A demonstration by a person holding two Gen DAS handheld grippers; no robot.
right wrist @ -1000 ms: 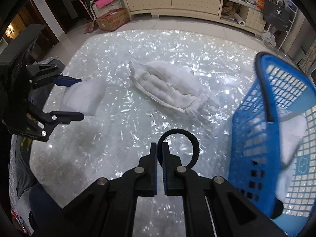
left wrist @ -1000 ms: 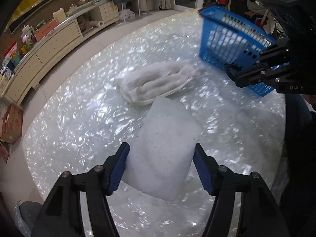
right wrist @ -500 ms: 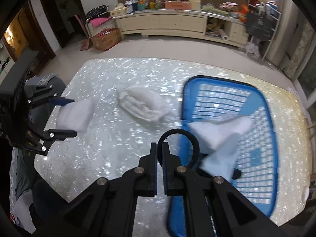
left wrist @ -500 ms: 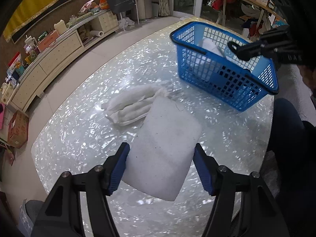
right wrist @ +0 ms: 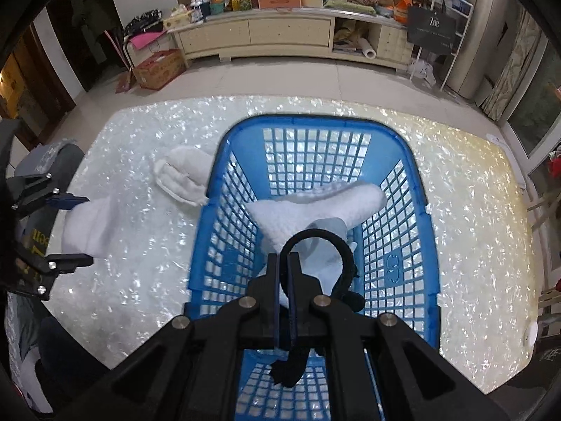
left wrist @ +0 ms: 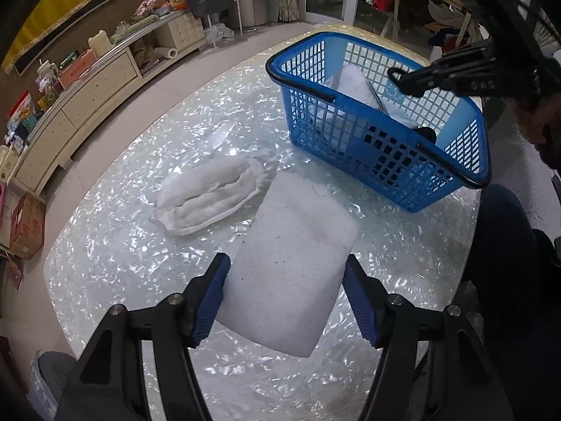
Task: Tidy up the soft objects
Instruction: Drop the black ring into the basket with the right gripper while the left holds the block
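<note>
The pearly surface [left wrist: 115,266] carries a blue basket [right wrist: 429,245] holding white cloths [right wrist: 315,207]. The left gripper [left wrist: 285,293] fingers clamp a white foam pad [left wrist: 298,245]; the right gripper [right wrist: 284,263] fingers pinch a black loop [right wrist: 345,245] above the basket.

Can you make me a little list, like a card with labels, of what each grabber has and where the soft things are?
left gripper: shut on the white foam pad, held above the table
right gripper: shut on a black strap loop, over the basket
blue basket: on the table, white towel inside
folded white cloth: on the table, beside the basket, not in it
left to put away: foam pad, folded cloth
</note>
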